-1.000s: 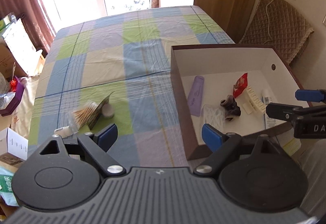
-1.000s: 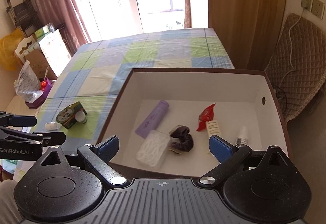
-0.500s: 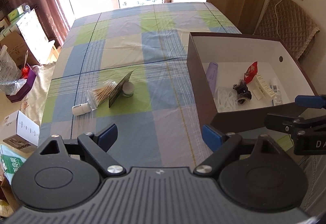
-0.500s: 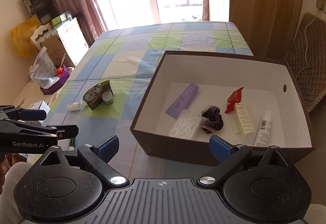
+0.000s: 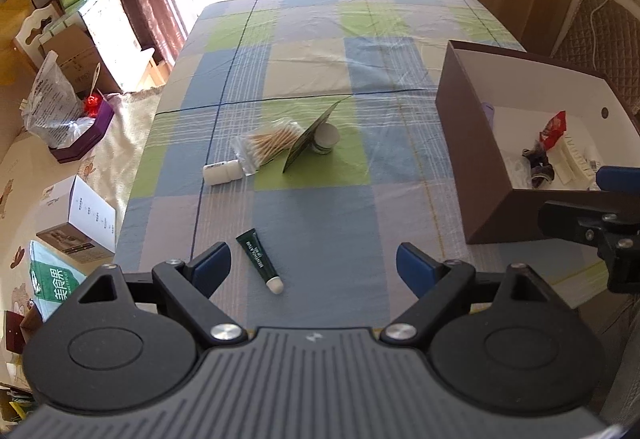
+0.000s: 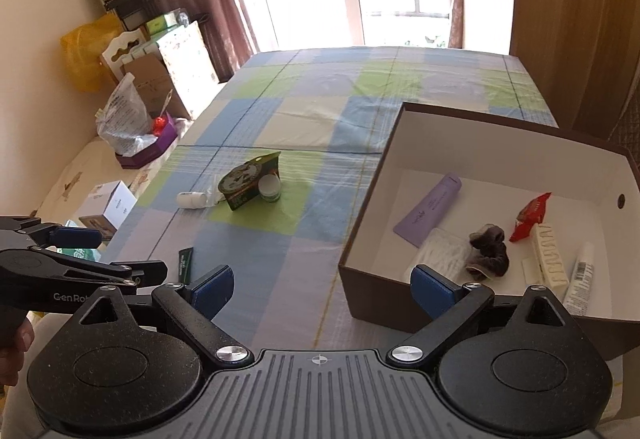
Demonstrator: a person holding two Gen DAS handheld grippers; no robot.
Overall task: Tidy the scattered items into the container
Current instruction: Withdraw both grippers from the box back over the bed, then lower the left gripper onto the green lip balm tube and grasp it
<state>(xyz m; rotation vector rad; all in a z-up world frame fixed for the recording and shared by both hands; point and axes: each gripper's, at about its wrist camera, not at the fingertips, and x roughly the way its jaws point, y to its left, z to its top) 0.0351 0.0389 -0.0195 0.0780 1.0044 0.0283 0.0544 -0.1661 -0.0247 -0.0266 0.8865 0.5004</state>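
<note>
Mid-tidy, between picks. Left gripper (image 5: 313,265) spread wide, empty, hovering above checked cloth (image 5: 320,215). Green tube (image 5: 259,261) lies flat just ahead, nearer its left finger. Farther ahead: small white bottle (image 5: 222,172), cotton swab packet (image 5: 269,143), green card (image 5: 310,141), little jar (image 5: 325,138). Brown box (image 6: 480,199), partly filled, sits off to its right. Right gripper (image 6: 324,285) also spread, empty, at box's near wall. Likely next: left drops over tube, turns to straddle it, pinches across.
</note>
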